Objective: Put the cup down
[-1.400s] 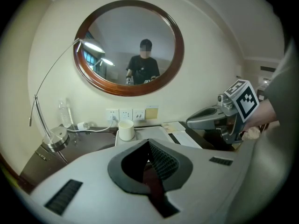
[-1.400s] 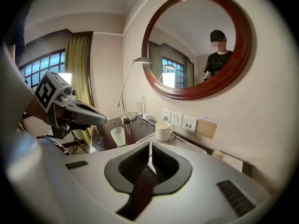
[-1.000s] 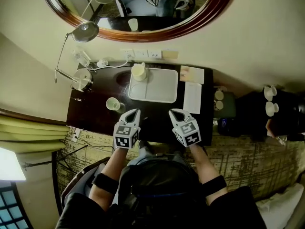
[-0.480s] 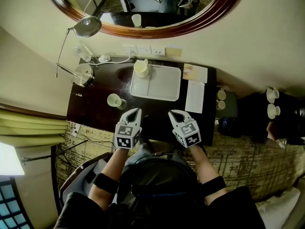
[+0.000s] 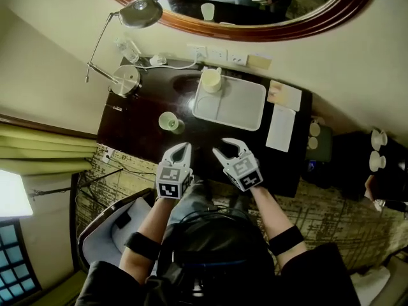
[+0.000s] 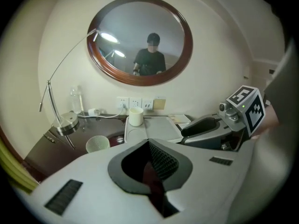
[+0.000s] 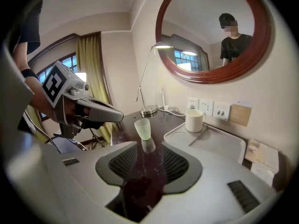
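While upright, mouth up, green cup (image 5: 168,121); left gripper (image 5: 180,150) pressed together, right gripper (image 5: 227,146) just opening, empty.

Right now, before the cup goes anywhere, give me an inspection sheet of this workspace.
Surface: dark wooden desk against the wall.
Job's things: pale cup upright on the desk, left of the tray, held by neither gripper.
Clutter: white mug on the tray; desk lamp; papers at right.
Grippers: left gripper shut, empty; right gripper jaws have just been opening, nothing between them.
Cables: white cable from wall sockets along desk's back.
Surroundings: oval mirror, curtain, chair.
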`<state>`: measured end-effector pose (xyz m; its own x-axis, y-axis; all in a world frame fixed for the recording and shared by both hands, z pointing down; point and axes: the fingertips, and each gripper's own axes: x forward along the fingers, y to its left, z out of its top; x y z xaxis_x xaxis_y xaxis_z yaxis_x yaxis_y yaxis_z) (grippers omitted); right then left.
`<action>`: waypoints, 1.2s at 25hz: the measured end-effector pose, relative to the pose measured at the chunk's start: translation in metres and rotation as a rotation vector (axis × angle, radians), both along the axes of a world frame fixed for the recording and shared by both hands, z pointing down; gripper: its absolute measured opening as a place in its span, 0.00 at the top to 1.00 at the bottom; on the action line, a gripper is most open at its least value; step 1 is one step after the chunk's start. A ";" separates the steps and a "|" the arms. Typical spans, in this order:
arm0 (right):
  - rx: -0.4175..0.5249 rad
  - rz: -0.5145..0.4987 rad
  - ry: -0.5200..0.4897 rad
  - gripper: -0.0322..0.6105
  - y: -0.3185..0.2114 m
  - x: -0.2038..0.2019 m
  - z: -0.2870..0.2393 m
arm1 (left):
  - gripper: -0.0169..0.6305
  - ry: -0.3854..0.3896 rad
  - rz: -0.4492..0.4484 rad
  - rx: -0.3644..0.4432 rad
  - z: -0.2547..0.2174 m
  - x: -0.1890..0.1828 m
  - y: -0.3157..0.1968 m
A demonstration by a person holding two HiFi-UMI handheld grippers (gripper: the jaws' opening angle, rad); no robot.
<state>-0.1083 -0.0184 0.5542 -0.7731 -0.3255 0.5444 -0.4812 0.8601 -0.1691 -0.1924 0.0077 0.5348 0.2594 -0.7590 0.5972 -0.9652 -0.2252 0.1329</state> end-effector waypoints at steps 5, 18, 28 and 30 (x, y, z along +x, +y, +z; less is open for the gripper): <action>-0.017 -0.139 0.042 0.48 0.004 -0.062 0.036 | 0.97 -0.014 -0.055 -0.026 0.012 -0.042 0.003; -0.009 -0.272 0.123 0.16 -0.028 -0.181 0.099 | 0.97 -0.004 -0.082 -0.050 0.051 -0.099 -0.015; 0.013 -0.341 0.139 0.16 -0.047 -0.230 0.121 | 0.97 0.005 -0.108 -0.057 0.064 -0.127 -0.023; 0.011 -0.360 0.141 0.16 -0.045 -0.237 0.124 | 0.97 0.001 -0.116 -0.058 0.064 -0.132 -0.023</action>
